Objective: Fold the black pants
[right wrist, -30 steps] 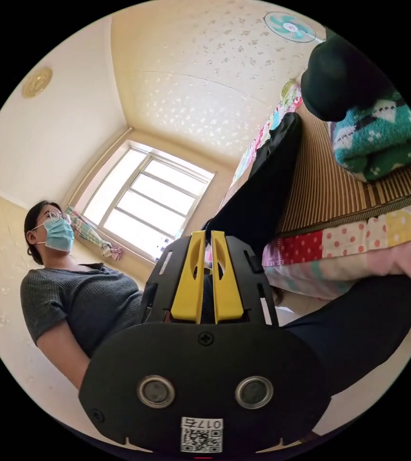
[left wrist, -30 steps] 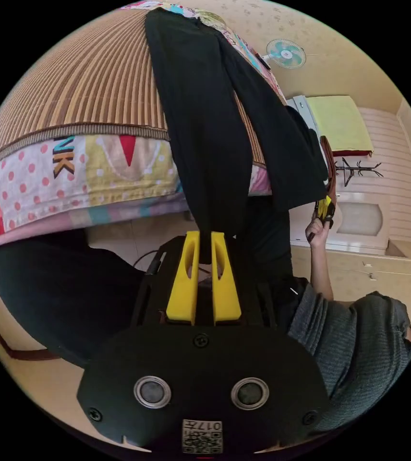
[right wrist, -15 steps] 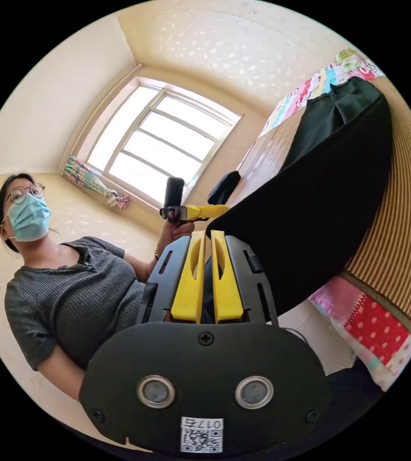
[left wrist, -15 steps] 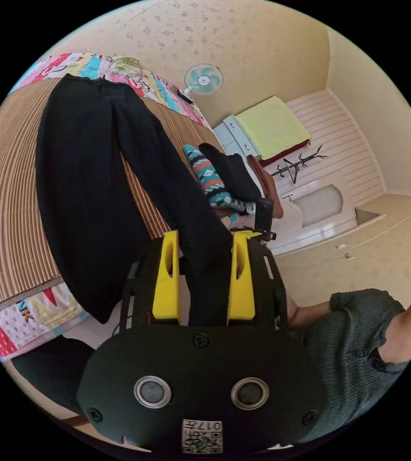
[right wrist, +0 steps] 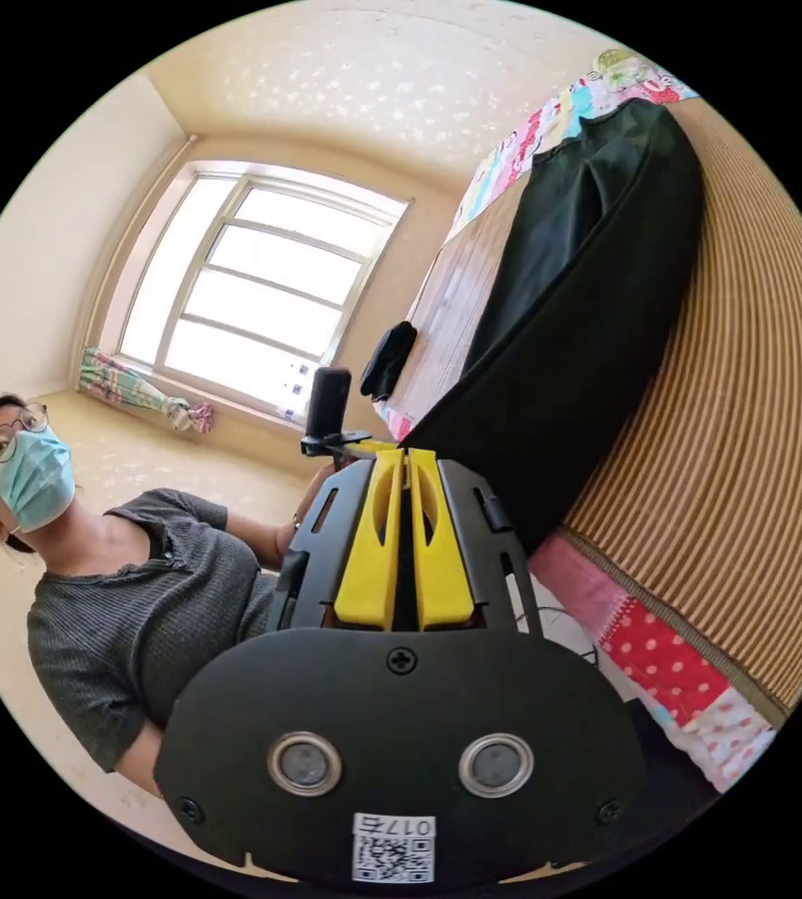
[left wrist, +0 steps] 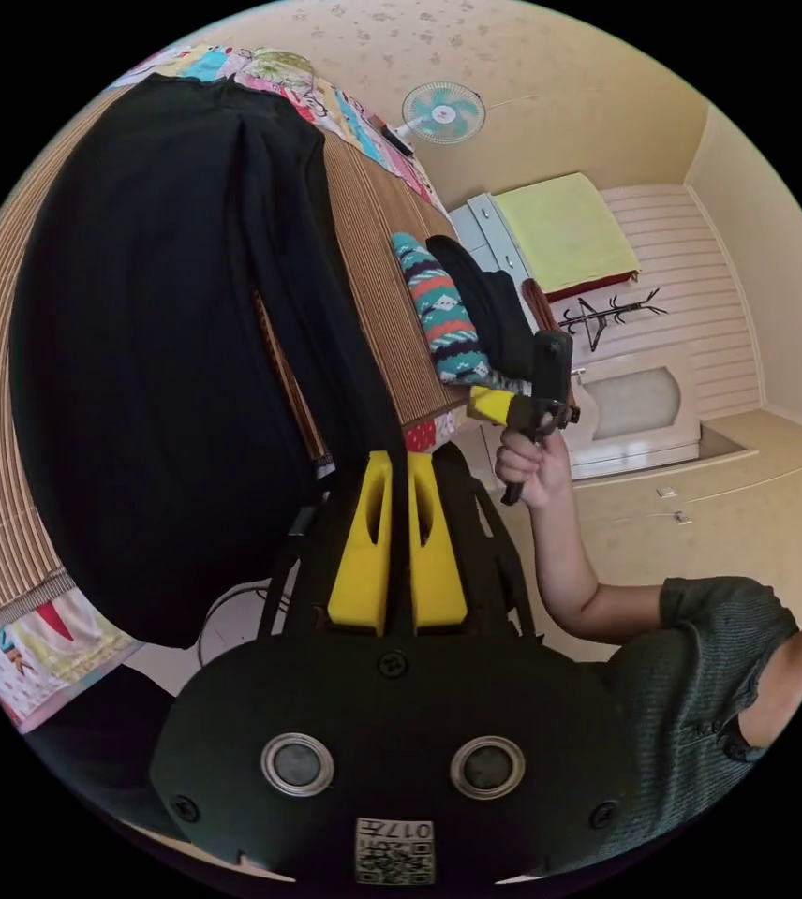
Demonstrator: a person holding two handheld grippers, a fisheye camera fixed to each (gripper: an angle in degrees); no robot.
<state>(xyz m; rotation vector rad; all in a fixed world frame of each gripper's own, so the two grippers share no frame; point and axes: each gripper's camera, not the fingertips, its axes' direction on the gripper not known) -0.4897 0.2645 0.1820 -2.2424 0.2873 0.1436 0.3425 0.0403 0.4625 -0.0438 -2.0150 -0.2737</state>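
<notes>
Half a second ago the left gripper (left wrist: 399, 464) was seen with its jaws spread wide around a black pant leg; now those jaws are drawn close together with a thin fold of the black pants (left wrist: 167, 375) pinched between them. A fresh hold on the leg end appears to have been taken, so a lift of the hems toward the waistband is judged to be the step in hand, and the fold itself is not yet made. The pants are laid lengthwise on the striped mat (left wrist: 392, 281) of the bed, the waistband at the far end by the patterned quilt (left wrist: 279, 75) and the leg ends hanging just past the near edge. In the right gripper view the right gripper (right wrist: 408, 461) is shown with its jaws nearly closed on the edge of the other leg (right wrist: 570, 356), where dark cloth fills the narrow gap. Both grippers are held low at the bed's near edge, side by side and close together. In the left gripper view the right gripper (left wrist: 490, 405) is seen gripped by a hand (left wrist: 527, 464) with the forearm raised and the elbow bent. A folded patterned garment (left wrist: 438, 309) is left on the mat, well apart from the pants.
</notes>
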